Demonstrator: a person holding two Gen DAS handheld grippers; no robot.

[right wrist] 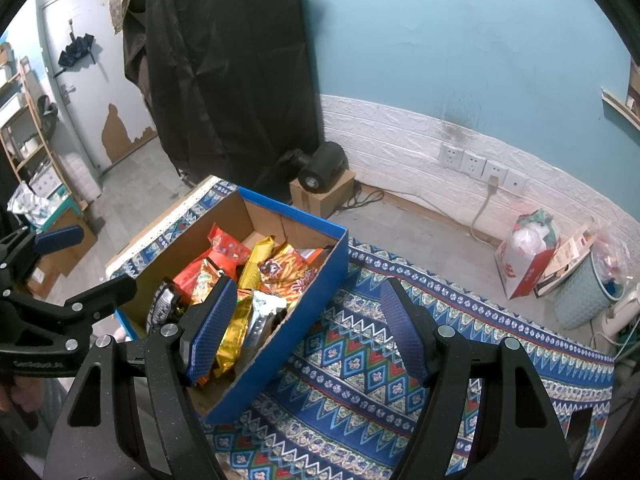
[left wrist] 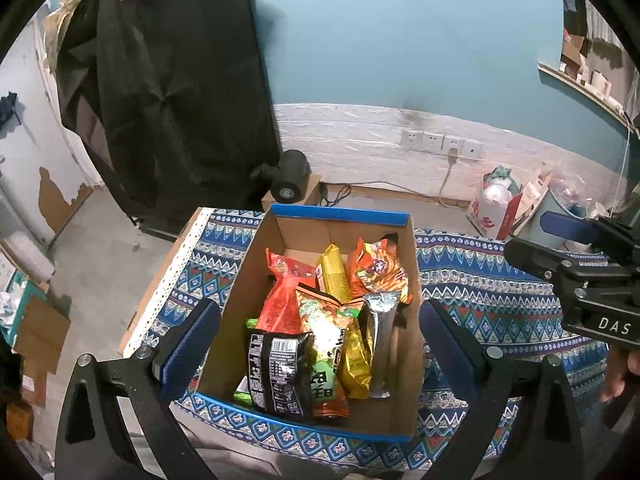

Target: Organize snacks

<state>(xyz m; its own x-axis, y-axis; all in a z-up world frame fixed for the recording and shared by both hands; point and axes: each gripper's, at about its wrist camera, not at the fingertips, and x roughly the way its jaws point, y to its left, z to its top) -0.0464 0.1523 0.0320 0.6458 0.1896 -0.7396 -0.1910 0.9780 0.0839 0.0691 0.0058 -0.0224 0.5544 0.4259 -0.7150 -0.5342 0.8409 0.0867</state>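
Nearby: patterned cloth (right wrist: 360, 364) under snack box (right wrist: 316, 280); black cover (right wrist: 224, 60) behind.

Snack packets gathered in an open blue-edged cardboard box

The box (left wrist: 340, 216) sits on the patterned tablecloth (left wrist: 480, 280) with its top open, blue outside and bare brown card within. Inside, a red packet (left wrist: 282, 300) leans at the left, a narrow yellow packet (left wrist: 334, 276) stands tilted behind it, and an orange striped bag (left wrist: 380, 270) rests against the right wall. Nearer the camera, a black packet (left wrist: 278, 372) lies beside an orange-and-green bag (left wrist: 326, 344), then a gold packet (left wrist: 354, 364) and a long silver packet (left wrist: 380, 344) set on end; all overlap and touch.
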